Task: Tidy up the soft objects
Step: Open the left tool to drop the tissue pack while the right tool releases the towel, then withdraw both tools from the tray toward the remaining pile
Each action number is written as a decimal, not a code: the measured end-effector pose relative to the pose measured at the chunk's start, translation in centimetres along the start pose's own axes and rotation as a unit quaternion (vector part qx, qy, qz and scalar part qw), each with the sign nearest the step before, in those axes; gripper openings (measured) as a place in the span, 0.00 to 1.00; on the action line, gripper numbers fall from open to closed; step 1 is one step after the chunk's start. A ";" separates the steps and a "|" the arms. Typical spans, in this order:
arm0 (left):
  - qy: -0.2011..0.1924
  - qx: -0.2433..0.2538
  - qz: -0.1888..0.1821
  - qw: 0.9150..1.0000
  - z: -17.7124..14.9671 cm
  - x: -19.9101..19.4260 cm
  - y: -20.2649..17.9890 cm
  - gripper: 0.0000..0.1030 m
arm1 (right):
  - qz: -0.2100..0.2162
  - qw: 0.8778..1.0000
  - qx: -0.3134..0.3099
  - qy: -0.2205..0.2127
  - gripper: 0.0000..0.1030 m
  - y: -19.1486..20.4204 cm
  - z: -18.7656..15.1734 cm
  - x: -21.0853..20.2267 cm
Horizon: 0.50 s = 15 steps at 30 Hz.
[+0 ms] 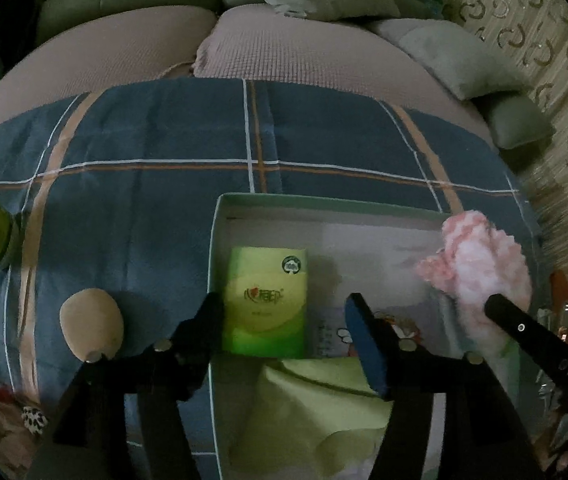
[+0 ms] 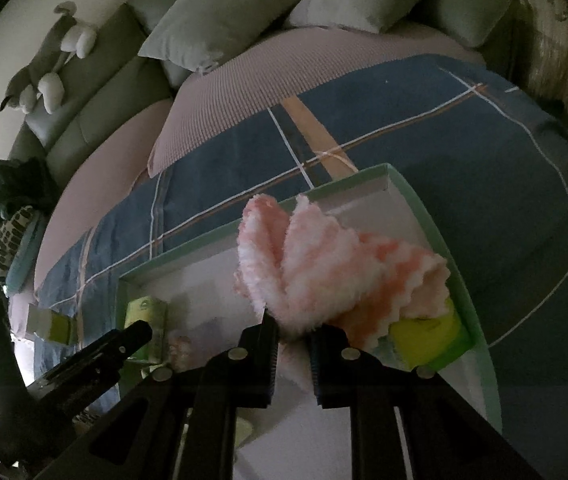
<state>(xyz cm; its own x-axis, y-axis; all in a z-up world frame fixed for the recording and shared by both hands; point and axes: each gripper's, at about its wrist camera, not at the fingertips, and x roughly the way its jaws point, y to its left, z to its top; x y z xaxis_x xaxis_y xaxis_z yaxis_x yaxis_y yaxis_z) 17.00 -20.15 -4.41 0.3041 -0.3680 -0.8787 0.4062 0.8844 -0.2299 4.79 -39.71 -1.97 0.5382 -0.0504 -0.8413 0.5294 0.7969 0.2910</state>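
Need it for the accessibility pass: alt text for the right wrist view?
The right gripper pinches a fluffy pink-and-white cloth over an open pale green box on a blue plaid bedspread. A green tissue pack stands in the box, beside the left gripper's finger.

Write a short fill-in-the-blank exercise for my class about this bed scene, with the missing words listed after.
1. The right gripper holds a fluffy cloth coloured white and ____.
2. The green tissue pack lies inside the ____, between the open jaws of the left gripper.
3. The box sits on a blue checked ____.
4. The beige oval sponge lies ____ the box, on the bed.

Missing words: pink; box; blanket; outside
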 end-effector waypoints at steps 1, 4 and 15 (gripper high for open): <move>-0.001 0.004 0.004 1.000 0.0 -0.2 -0.2 0.63 | -0.003 1.000 -0.002 -0.001 0.18 0.1 0.0 -0.1; -0.005 0.011 0.009 1.000 -0.1 -0.9 -0.5 0.63 | -0.017 1.000 -0.011 -0.009 0.21 0.3 0.1 -0.7; -0.034 0.007 0.025 0.999 -0.2 -3.9 0.0 0.79 | -0.032 0.998 -0.023 -0.046 0.52 0.6 0.5 -3.5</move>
<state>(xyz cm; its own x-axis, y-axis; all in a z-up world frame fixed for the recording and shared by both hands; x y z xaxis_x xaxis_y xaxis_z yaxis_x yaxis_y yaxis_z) 15.62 -18.64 -1.06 0.3814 -0.3426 -0.8586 0.4016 0.8980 -0.1799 3.58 -39.32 1.37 0.5636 -0.1563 -0.8111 0.5358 0.8165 0.2150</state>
